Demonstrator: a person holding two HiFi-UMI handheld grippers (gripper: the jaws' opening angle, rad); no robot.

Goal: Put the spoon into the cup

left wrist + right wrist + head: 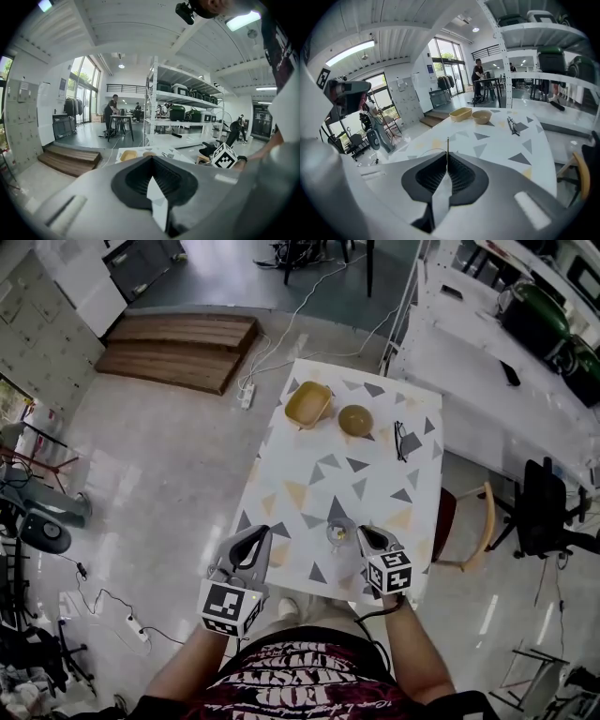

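At 6 o'clock edge of surface: clear cup, upright. Right tongs just at cup's 3 o'clock side, jaws pressed together on thin spoon handle, seen edge-on, rising from jaw seam. Spoon's lower end toward cup; bowl end not discernible. Left tongs at cup's 9 o'clock, near but apart, jaws closed, nothing between them. At surface's 12 o'clock end: yellow tray, tan bowl beside it. Glasses at 2 o'clock.
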